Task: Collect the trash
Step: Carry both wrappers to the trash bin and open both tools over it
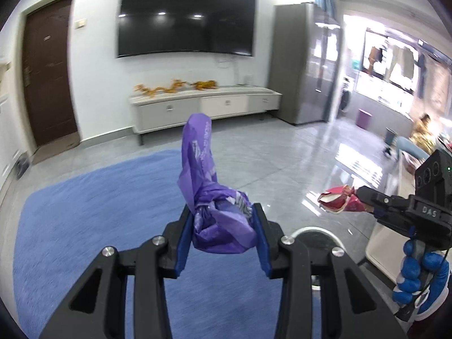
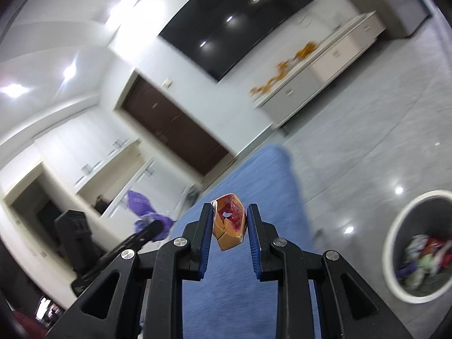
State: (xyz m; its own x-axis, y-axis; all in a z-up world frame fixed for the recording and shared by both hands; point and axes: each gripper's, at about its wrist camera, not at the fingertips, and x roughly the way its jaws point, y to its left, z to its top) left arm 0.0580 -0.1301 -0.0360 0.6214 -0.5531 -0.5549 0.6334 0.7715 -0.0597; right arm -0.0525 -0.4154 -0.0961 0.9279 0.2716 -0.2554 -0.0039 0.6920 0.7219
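Observation:
My left gripper (image 1: 224, 212) is shut on a crumpled purple plastic wrapper (image 1: 214, 206) whose loose end sticks upward, held in the air above the blue rug (image 1: 84, 212). In the same view, my right gripper (image 1: 357, 202) comes in from the right, shut on a red and tan crushed carton (image 1: 336, 199). The right wrist view shows the carton (image 2: 230, 223) pinched between my right gripper (image 2: 229, 220) pads. Low at the right stands a white-rimmed trash bin (image 2: 395, 226) with several wrappers inside. The purple wrapper (image 2: 147, 212) and my left gripper (image 2: 152, 230) appear at the left there.
A blue rug (image 2: 248, 197) covers the floor below both grippers. A white TV cabinet (image 1: 203, 107) with orange ornaments stands under a wall television (image 1: 186, 19). A brown door (image 1: 48, 73) is at the left, a grey cupboard (image 1: 299, 62) at the right. A blue-gloved hand (image 1: 418, 276) holds the right gripper.

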